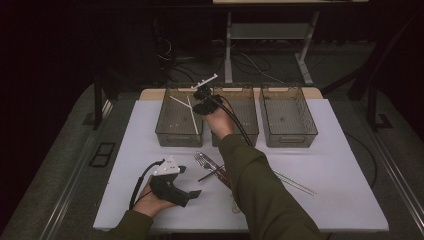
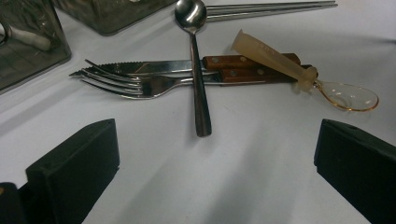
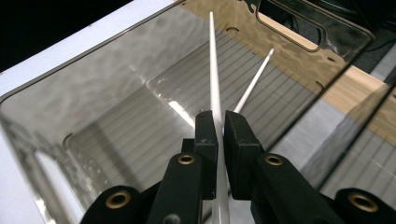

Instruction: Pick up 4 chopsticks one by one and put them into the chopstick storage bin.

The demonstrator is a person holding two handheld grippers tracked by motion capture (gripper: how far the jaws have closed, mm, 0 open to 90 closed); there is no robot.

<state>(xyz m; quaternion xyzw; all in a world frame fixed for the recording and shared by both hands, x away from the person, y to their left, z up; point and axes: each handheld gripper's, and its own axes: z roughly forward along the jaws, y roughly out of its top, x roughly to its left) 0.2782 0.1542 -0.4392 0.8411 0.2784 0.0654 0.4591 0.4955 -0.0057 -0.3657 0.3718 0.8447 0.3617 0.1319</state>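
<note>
Right tongs (image 3: 220, 133) are clamped on a white chopstick (image 3: 213, 70) held over the left bin (image 1: 165, 131), where a second white chopstick (image 3: 254, 80) lies. Left tongs (image 2: 215, 158) rest wide apart on the tabletop (image 1: 325, 165), facing the fork (image 2: 135, 84), knife (image 2: 224, 67) and spoon (image 2: 196, 60).
</note>
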